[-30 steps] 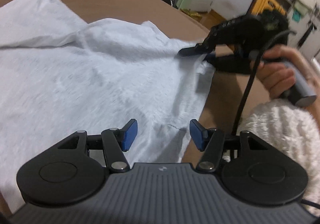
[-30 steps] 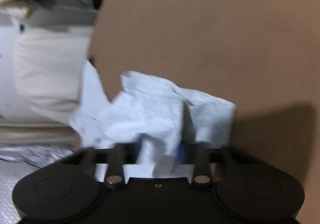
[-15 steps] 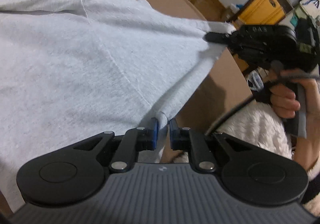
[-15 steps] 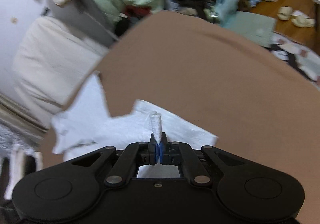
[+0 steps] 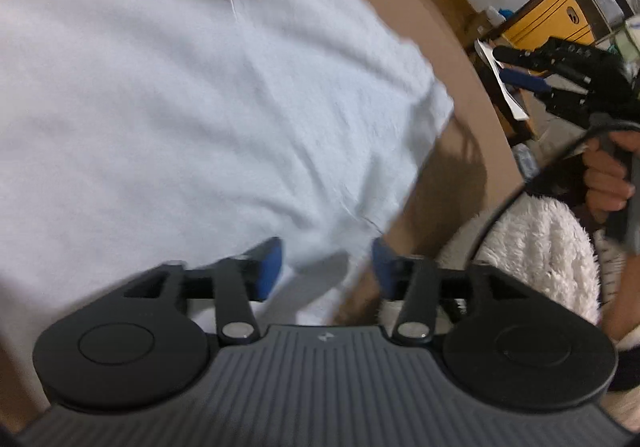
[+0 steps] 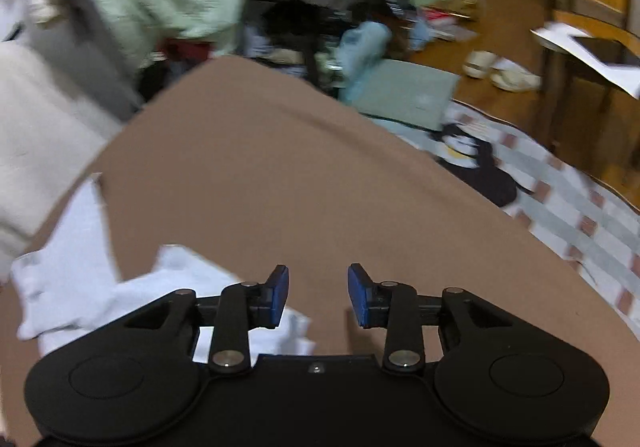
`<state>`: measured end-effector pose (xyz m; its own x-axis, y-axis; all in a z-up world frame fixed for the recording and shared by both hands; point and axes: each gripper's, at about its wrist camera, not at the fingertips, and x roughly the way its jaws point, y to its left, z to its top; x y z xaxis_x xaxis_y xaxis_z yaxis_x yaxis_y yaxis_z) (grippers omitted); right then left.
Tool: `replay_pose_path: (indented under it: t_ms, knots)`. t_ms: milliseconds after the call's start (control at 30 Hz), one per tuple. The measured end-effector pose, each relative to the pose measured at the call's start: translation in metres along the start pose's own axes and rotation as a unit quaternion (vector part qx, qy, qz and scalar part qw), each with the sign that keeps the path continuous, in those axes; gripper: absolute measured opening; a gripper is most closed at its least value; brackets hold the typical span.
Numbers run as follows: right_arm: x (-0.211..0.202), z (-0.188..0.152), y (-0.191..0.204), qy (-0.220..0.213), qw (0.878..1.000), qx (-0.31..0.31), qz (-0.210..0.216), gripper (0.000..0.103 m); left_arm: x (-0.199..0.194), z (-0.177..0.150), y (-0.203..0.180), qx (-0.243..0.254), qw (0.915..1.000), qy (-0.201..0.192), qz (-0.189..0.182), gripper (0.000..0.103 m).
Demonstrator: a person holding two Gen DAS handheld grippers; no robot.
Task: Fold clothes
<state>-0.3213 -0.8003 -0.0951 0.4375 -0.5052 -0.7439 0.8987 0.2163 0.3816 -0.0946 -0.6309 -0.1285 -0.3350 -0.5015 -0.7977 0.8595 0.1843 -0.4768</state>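
The pale grey T-shirt (image 5: pixel 192 95) lies spread on my brown table (image 6: pixel 304 183), one corner near the edge. My left gripper (image 5: pixel 326 267) has just opened, jaws wide over the hem, pinching nothing. My right gripper (image 6: pixel 318 293) has just opened too, raised clear, empty.

A lived-in home: slippers (image 6: pixel 500 73) and strewn clothing (image 6: pixel 172 3) on the floor.
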Motion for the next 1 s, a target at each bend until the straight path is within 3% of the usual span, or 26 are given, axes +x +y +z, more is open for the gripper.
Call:
replay_pose_path:
  t_ms: [100,133,200,233,300,333,500,600,667,767,833,900,933,1000]
  knots:
    - [-0.003,0.015,0.022,0.017,0.996,0.011,0.092,0.045,-0.034,0.004,-0.011,0.05,0.994,-0.073,0.065,0.072]
    - [-0.001,0.02,0.031,0.021,0.993,0.024,0.118,0.047,-0.042,0.009,-0.011,0.052,0.9919,-0.093,0.07,0.072]
    - [0.01,0.024,0.052,0.029,0.988,0.03,0.15,0.063,-0.049,0.018,-0.008,0.036,0.9899,-0.124,0.058,0.073]
    - [0.025,0.029,0.066,0.037,0.985,0.033,0.166,0.066,-0.05,0.023,-0.007,0.027,0.9882,-0.142,0.05,0.074]
    - [0.057,0.034,0.086,0.052,0.98,0.055,0.183,0.066,-0.047,0.032,-0.007,0.022,0.9815,-0.179,0.065,0.084]
    - [0.074,0.033,0.091,0.06,0.978,0.074,0.183,0.066,-0.043,0.037,-0.008,0.023,0.9773,-0.195,0.078,0.084]
    - [0.119,0.004,0.066,0.113,0.968,0.133,0.179,0.066,-0.017,0.08,-0.007,0.092,0.971,-0.196,0.101,0.085]
    - [0.125,-0.002,0.051,0.134,0.971,0.104,0.17,0.066,0.01,0.116,-0.011,0.108,0.9626,-0.168,0.183,0.085]
    - [0.134,-0.003,0.036,0.144,0.968,0.119,0.17,0.066,0.021,0.131,-0.009,0.122,0.9636,-0.168,0.169,0.085]
    - [0.142,-0.007,0.016,0.153,0.952,0.17,0.205,0.067,0.035,0.146,0.004,0.107,0.9786,-0.154,0.085,0.085]
    - [0.143,-0.006,0.019,0.152,0.947,0.169,0.226,0.068,0.044,0.148,0.013,0.086,0.9853,-0.134,0.063,0.085]
    - [0.142,-0.004,0.031,0.155,0.947,0.145,0.24,0.068,0.045,0.14,0.018,0.092,0.9863,-0.131,0.039,0.079]
    - [0.142,-0.005,0.037,0.158,0.948,0.132,0.241,0.068,0.045,0.134,0.02,0.099,0.9858,-0.133,0.023,0.074]
    - [0.143,-0.006,0.046,0.163,0.952,0.116,0.231,0.068,0.04,0.12,0.022,0.111,0.9847,-0.135,-0.003,0.042]
